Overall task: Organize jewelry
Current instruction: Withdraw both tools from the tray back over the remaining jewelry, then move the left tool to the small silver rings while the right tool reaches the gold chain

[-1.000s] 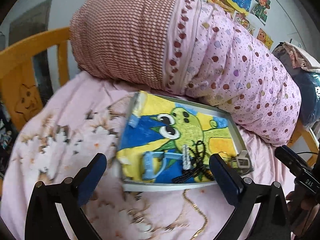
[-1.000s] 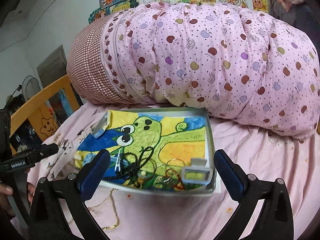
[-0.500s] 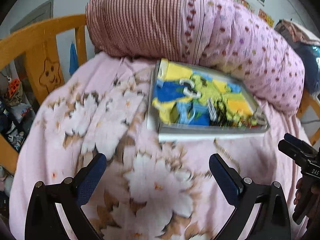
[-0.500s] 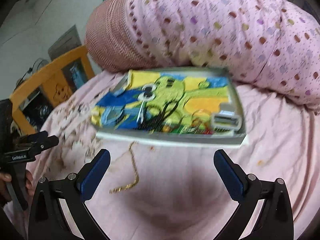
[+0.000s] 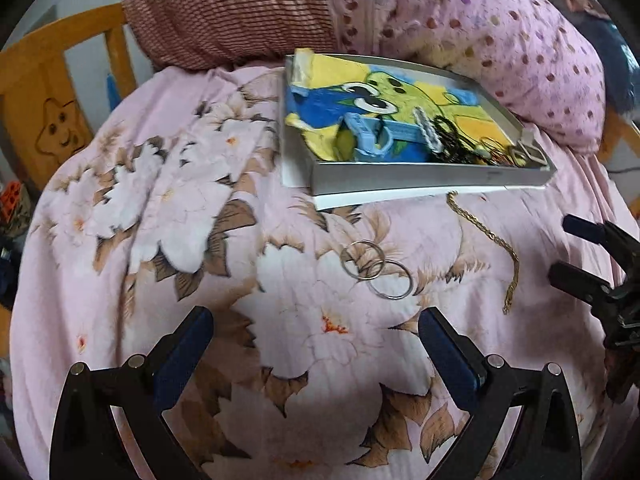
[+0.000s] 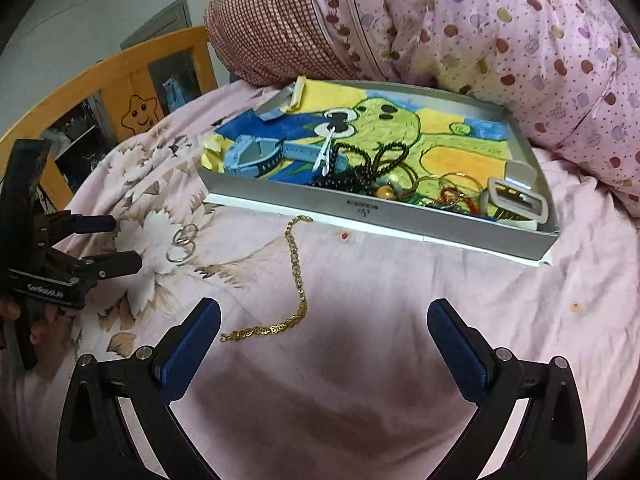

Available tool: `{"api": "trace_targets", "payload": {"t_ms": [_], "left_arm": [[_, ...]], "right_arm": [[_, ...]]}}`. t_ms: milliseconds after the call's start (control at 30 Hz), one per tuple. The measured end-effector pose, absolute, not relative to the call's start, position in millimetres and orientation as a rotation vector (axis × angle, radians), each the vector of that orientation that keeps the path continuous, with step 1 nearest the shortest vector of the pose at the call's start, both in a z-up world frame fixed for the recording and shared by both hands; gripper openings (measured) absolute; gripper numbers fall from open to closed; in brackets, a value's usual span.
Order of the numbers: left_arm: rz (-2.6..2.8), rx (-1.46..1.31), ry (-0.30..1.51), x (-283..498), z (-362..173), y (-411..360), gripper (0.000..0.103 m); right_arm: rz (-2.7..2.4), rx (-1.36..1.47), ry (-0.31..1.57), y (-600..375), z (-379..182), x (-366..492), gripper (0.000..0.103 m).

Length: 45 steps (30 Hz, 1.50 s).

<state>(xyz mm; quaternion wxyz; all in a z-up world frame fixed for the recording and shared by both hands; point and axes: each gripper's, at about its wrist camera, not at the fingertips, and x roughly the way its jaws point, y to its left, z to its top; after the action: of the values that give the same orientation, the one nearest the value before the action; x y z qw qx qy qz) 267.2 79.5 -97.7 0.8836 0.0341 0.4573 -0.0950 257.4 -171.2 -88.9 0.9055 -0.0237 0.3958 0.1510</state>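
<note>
Gold chain (image 6: 297, 280) loose on floral bedspread (image 5: 160, 208), just in front of grey tray (image 6: 400, 216); two silver rings (image 5: 376, 269) beside it; left gripper (image 5: 312, 340) and right gripper (image 6: 324, 332) both spread, empty; rolled quilt (image 6: 500, 32) behind tray.

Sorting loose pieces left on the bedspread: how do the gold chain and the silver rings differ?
The gold chain is one long yellow strand of links, trailing in a bend; the silver rings are two plain hoops, overlapping. The chain reaches the tray; the rings lie apart from it. Both are outside the tray, ungripped.
</note>
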Motion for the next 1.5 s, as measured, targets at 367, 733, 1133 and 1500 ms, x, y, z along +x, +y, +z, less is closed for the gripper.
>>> {"api": "trace_targets", "payload": {"t_ms": [367, 733, 1133, 1500], "left_arm": [[-0.334, 0.156, 0.914, 280.3, -102.1, 64.7, 0.103], [-0.462, 0.138, 0.901, 291.2, -102.9, 54.1, 0.064], [-0.451, 0.109, 0.973, 304.2, -117.5, 57.3, 0.040], [-0.411, 0.108, 0.993, 304.1, -116.4, 53.6, 0.028]], "right_arm": [[0.410, -0.045, 0.866, -159.2, -109.7, 275.3, 0.054], [0.477, -0.043, 0.879, -151.6, -113.9, 289.6, 0.028], [0.477, -0.025, 0.883, -155.3, -118.6, 286.0, 0.014], [0.463, -0.038, 0.888, -149.7, -116.8, 276.8, 0.004]]}}
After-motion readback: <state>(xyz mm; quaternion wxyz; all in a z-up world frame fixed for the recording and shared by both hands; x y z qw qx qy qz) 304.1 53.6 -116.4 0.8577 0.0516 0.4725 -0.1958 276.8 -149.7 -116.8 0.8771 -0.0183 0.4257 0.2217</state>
